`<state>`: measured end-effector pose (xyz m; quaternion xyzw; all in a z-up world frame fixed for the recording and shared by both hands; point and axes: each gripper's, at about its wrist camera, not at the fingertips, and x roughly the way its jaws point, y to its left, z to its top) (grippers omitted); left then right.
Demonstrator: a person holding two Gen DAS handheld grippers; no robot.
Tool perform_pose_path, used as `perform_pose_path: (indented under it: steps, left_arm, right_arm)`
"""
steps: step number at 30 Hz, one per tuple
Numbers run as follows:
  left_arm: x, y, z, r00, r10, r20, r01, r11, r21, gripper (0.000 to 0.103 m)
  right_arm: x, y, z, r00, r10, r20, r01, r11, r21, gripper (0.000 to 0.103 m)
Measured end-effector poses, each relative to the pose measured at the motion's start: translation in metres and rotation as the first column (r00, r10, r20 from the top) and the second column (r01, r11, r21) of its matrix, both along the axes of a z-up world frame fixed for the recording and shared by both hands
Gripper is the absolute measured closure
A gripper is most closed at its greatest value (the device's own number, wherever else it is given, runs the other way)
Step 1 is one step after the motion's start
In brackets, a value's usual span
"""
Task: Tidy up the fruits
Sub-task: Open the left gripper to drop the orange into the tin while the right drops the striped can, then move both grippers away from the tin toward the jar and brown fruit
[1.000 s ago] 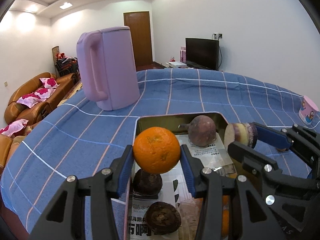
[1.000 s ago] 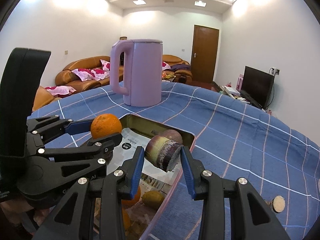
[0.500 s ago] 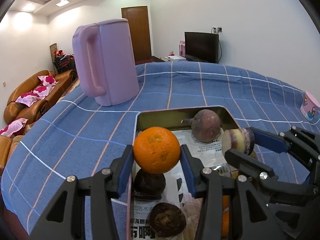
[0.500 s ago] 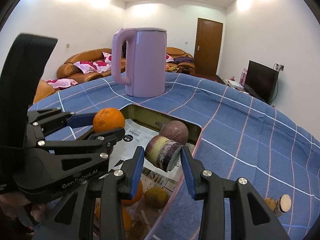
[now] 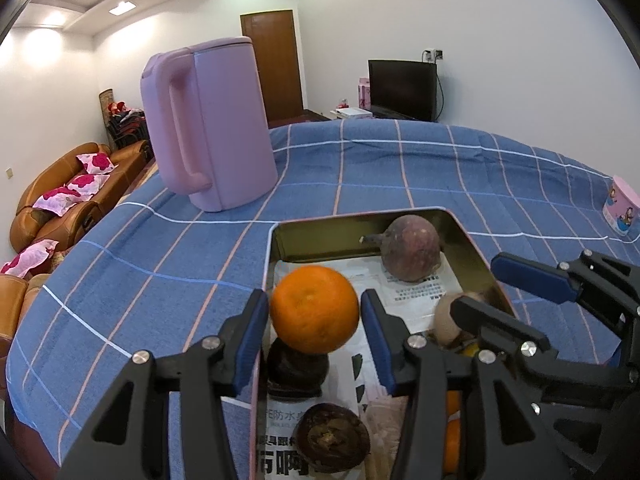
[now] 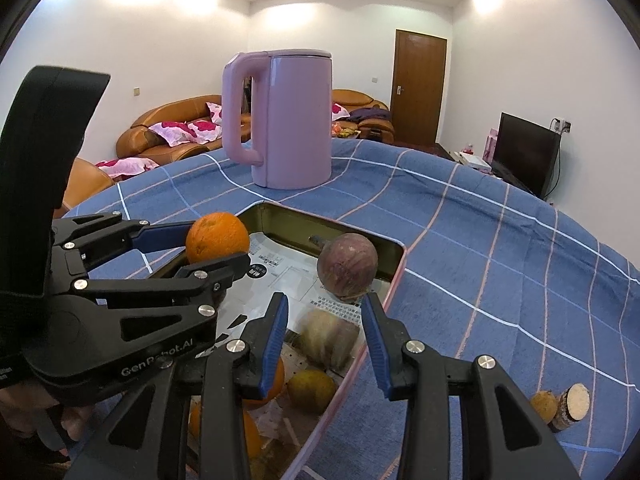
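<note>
Covering the whole table, a blue checked cloth (image 5: 360, 184) is being used as the work surface.

- Lilac kettle (image 5: 216, 128): is being kept upright on the cloth, beyond the tin and apart from it.
- Metal tin (image 5: 476, 248), lined with printed paper: is being filled with fruit and lies directly under both grippers.
- Left gripper (image 5: 313, 300): its jaws have just been opening with the orange (image 5: 315, 312) between them. The pads are being shown just beside the fruit on either side, and no firm press is being seen.
- Right gripper (image 6: 325, 300): its fingers are being held apart and clamped on nothing.
- Round purple fruit (image 6: 347, 264): is being left at the tin's far end, stalk pointing left.
- Orange: is being lowered at the tin's near left side, above a dark fruit (image 5: 298, 364). It lies squarely between the left fingers and well left of the right ones, so the left hand is judged the nearer and a straight pull-back is being called for.
- Pale cut fruit (image 6: 329, 340): is being seen blurred below the right fingers, inside the tin by its right wall.
- Second dark fruit (image 5: 334, 436): is being kept at the near end.
- Cut piece (image 6: 576, 400) and small yellow fruit (image 6: 543, 405): are being left on the cloth outside the tin, right of the right gripper, the nearer hand for them.
</note>
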<state>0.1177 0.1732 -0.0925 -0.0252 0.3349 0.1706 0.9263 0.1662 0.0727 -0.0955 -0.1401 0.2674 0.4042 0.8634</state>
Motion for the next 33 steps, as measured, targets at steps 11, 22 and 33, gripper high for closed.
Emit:
perform_pose_path:
  steps: [11,22,33]
  left_arm:
    - [-0.005,-0.002,0.008,1.0,0.018,0.026,-0.018,1.0,0.004,0.033]
    - [-0.01,-0.036,0.027,0.995,-0.023,0.096,0.025,1.0,-0.016,0.025]
    - [0.015,-0.111,0.026,0.986,-0.142,0.089,0.143,0.99,0.001,0.02]
  right_arm:
    - [0.0,-0.01,0.004,0.999,-0.035,0.011,0.035,0.999,0.016,0.058]
    - [0.003,-0.058,0.016,0.991,-0.119,0.058,0.119,0.993,0.006,0.051]
    - [0.063,-0.16,0.007,0.906,-0.422,-0.018,0.422,0.906,-0.016,0.051]
